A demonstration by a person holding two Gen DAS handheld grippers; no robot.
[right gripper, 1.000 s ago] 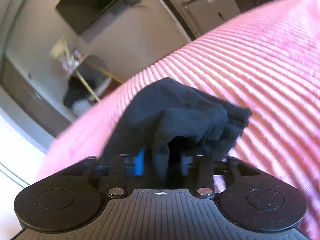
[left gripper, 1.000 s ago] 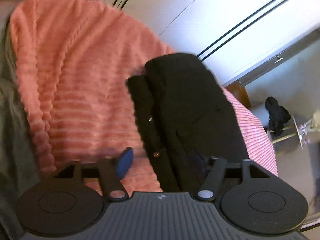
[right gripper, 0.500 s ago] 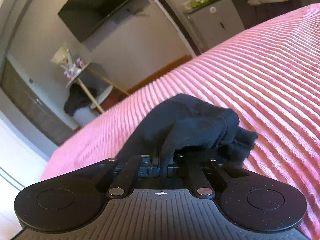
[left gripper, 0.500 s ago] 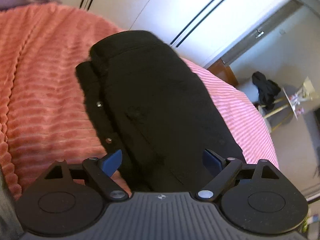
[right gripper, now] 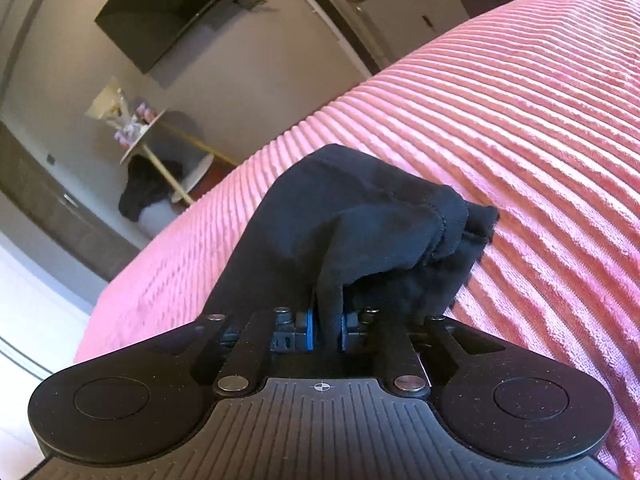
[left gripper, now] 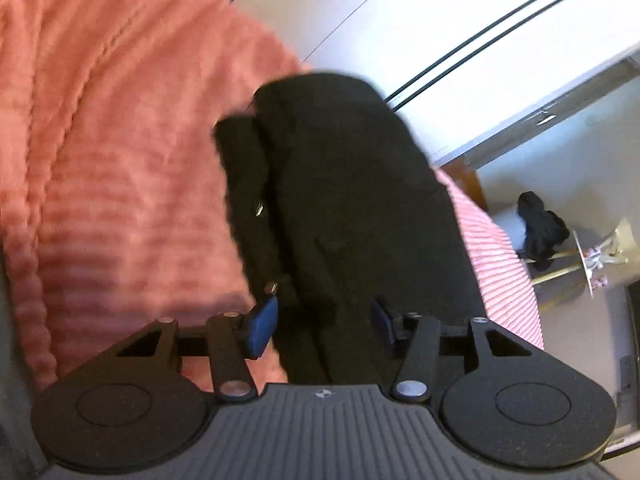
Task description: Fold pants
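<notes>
While the right claw (right gripper: 326, 326) pinches black pants (right gripper: 360, 216) on the pink blanket (right gripper: 520, 120), the left claw (left gripper: 324, 324) closes, still apart.

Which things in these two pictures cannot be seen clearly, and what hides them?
- Left wrist view: the near end of the black pants is hidden behind the gripper body; whether the left gripper pads touch fabric is lost in blur.
- Right wrist view: the right gripper pinches a fold; bunched cloth hides the hem below.
- Both views: the pink blanket is cut by the edges.
</notes>
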